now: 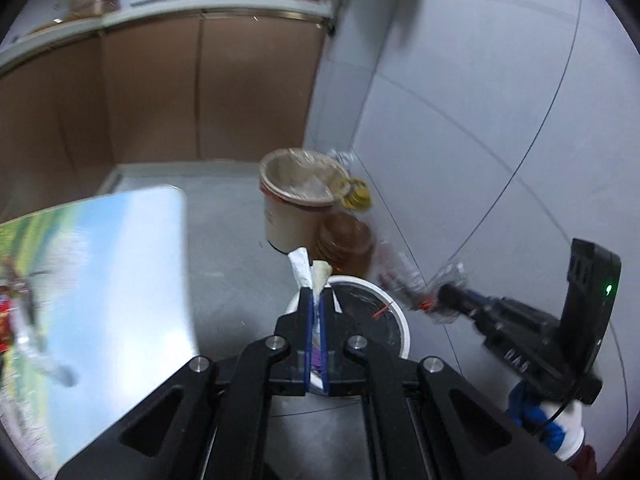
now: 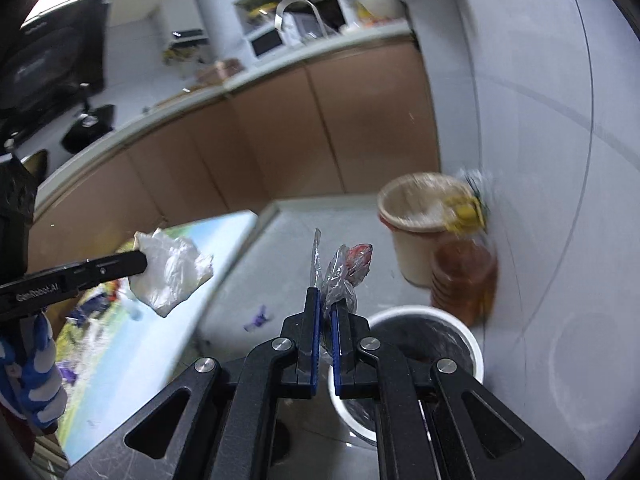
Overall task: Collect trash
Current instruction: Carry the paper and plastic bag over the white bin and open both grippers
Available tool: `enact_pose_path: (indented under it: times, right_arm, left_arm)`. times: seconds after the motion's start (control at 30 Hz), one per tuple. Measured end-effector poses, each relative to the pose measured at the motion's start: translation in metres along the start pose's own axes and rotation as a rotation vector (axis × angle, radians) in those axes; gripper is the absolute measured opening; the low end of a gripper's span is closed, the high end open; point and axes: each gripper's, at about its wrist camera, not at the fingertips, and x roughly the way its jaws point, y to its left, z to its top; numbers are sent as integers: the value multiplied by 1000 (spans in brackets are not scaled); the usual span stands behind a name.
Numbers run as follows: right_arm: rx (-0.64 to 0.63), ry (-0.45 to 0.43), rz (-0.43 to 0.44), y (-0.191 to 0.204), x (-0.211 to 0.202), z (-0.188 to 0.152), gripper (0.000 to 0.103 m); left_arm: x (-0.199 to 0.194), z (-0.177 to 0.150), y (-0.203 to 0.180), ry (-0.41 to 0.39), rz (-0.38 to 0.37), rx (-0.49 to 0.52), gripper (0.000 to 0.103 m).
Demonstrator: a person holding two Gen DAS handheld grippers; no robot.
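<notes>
Blur smears bin (image 1: 360, 320) behind wrapper-clamping fingers (image 1: 325, 320).

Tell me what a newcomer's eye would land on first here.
Both grippers are clamped on trash: the left gripper on a crumpled white wrapper, the right gripper on a clear wrapper. Just beyond them, on the floor by the wall, stands a white-rimmed bin lined in black.

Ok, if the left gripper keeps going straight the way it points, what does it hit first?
Probably the white-rimmed trash bin just beyond the left gripper, which is shut on a white wrapper. The beige bucket stands farther along; depth is unclear.
</notes>
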Motion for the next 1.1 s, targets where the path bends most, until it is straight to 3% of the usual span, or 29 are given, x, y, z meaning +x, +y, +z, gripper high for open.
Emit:
enact_pose_path:
  times: [0.27, 0.3, 0.4, 0.6, 1.1]
  right_arm:
    - [73, 121, -106, -59, 68, -33, 9]
    - [83, 134, -116, -65, 76, -37, 12]
    - [92, 172, -156, -76, 93, -49, 35]
    - [114, 195, -184, -86, 99, -62, 43]
    - [57, 151, -215, -50, 53, -55, 45]
  left_arm:
    - [105, -1, -26, 128, -42, 18, 5]
    - [115, -2, -27, 137, -40, 18, 5]
    - [143, -5, -26, 179, -60, 1, 5]
    - [156, -11, -18, 207, -90, -29, 5]
    - [150, -8, -35, 224, -112, -18, 5]
